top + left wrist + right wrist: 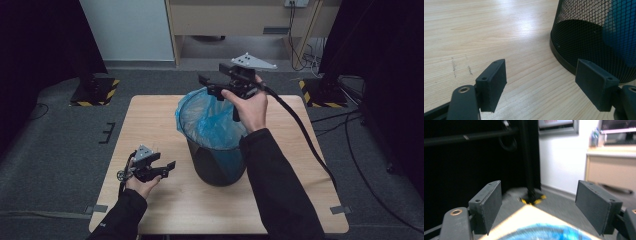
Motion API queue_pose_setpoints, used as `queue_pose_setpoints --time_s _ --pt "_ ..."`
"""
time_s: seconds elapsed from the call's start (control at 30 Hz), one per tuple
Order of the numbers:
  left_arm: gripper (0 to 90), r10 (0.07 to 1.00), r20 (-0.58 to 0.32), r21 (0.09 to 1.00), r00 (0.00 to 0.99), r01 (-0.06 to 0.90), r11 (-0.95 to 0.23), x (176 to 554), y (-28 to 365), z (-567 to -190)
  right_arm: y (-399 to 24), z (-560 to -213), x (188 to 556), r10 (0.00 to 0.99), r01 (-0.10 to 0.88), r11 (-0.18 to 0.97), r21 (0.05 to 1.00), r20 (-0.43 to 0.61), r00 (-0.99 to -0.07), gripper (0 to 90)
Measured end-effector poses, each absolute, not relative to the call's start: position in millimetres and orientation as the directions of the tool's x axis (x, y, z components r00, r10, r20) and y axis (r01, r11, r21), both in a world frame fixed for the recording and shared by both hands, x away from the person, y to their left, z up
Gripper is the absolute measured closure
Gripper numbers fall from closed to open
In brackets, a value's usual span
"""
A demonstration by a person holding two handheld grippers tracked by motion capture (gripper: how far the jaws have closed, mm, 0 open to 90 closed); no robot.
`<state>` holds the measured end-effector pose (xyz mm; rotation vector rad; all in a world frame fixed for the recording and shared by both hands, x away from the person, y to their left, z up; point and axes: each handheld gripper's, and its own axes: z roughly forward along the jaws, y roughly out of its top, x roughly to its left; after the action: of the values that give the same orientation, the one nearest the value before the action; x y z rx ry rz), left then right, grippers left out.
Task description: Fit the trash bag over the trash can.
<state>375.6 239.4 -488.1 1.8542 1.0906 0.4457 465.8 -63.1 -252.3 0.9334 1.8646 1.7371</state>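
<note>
A black mesh bin [216, 167] lined with a blue bag [210, 120] stands near the middle of the wooden table [150, 120]. My left gripper [168, 169] is held low over the table to the left of the bin, open and empty. In the left gripper view its jaws [540, 82] stand wide apart, facing the bin's base [584, 37], with the blue bag [621, 32] showing through the mesh. My right gripper [206, 85] hovers above the bin's far rim, open with nothing in it. In the right gripper view [539, 207] the bag's rim [544, 232] lies just below the jaws.
Light-stand bases with yellow-black stripes sit on the floor beyond the table's far left corner [95, 92] and far right corner [317, 92]. The right gripper's cable [305, 135] drapes across the table's right side. A wooden cabinet [240, 20] stands at the back.
</note>
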Motion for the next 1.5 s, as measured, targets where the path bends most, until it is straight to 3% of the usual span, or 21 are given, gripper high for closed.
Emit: queue_pose_setpoints --time_s 0.2,0.5,1.03,1.17,1.5 --pt "24.5 0.825 -0.128 0.842 0.551 0.5 -0.203 376 239 -488 -54 -291 478 0.74 0.306 0.121 0.944 0.12 -0.662 21.2" --pt "24.1 0.823 -0.127 0.835 0.554 0.508 -0.213 376 237 -489 -57 -331 484 0.723 0.486 0.375 0.789 0.079 -0.686 13.5" --pt "22.0 0.814 -0.121 0.795 0.568 0.547 -0.263 377 232 -496 -45 -351 483 0.698 0.617 0.522 0.589 0.121 -0.706 11.4" --pt "21.3 0.81 -0.123 0.787 0.573 0.553 -0.272 377 230 -497 -45 -350 483 0.698 0.616 0.513 0.598 0.127 -0.705 12.2" --pt "21.1 0.81 -0.118 0.78 0.574 0.559 -0.283 378 230 -498 -56 -324 475 0.662 0.527 0.412 0.743 0.154 -0.734 12.3"
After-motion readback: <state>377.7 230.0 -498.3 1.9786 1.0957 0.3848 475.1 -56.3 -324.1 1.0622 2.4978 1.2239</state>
